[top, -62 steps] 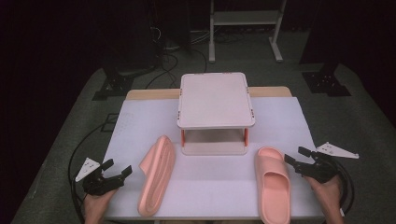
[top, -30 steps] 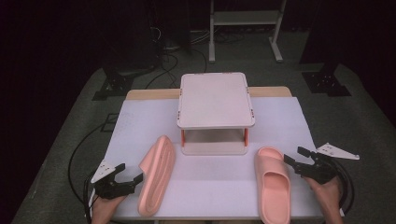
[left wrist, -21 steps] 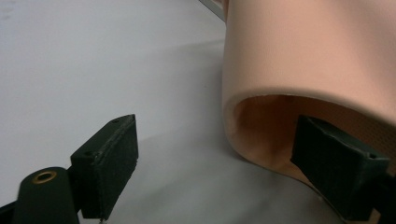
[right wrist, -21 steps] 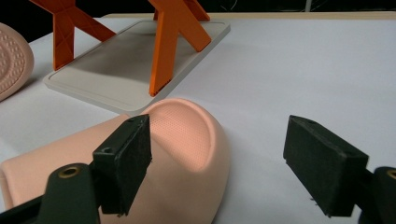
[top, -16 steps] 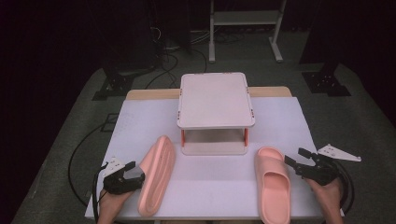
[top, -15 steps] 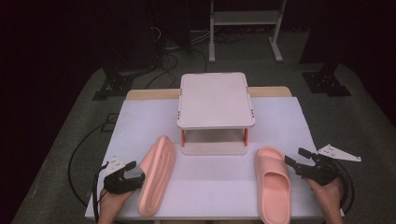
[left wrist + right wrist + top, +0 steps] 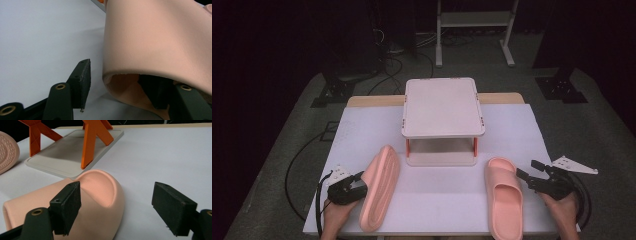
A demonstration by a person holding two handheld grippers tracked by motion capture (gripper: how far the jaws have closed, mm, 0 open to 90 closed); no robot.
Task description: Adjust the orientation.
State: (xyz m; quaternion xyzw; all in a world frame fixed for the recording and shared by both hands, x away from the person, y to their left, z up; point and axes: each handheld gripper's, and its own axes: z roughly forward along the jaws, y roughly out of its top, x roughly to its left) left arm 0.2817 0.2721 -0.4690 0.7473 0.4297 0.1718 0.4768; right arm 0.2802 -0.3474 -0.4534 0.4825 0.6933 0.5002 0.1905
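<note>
- Dark room, grey floor with cables, a white metal frame point(image 7: 474, 20) at top centre of the high view; we work on a white-covered table point(image 7: 512, 125) in mid-frame.
- Left slipper point(image 7: 379, 186): pink, lower left of the high view, tipped up on its side edge, lying lengthwise from near the bottom edge up toward the centre.
- Our left gripper point(image 7: 357, 184) sits at that slipper's left flank, lower left of the frame. In the left gripper view the slipper point(image 7: 160, 40) fills the upper right; one jaw is outside it on the white surface, the other is tucked inside the strap opening. Jaws spread, straddling the strap wall; we can't tell whether either pad touches it.
- Right slipper point(image 7: 503, 196): pink, sole down, lower right of the high view, toe toward the top of the frame.
- Our right gripper point(image 7: 526, 171) is just right of it, lower right, jaws wide apart and gripping nothing. In the right gripper view the slipper's strap point(image 7: 97, 192) lies lower left, behind the left jaw; the right jaw is over bare table.
- Small two-tier rack point(image 7: 443, 107), centre of the high view, between and beyond the two slippers: pale top, orange legs point(image 7: 91, 142), pale base tray point(image 7: 62, 152).
</note>
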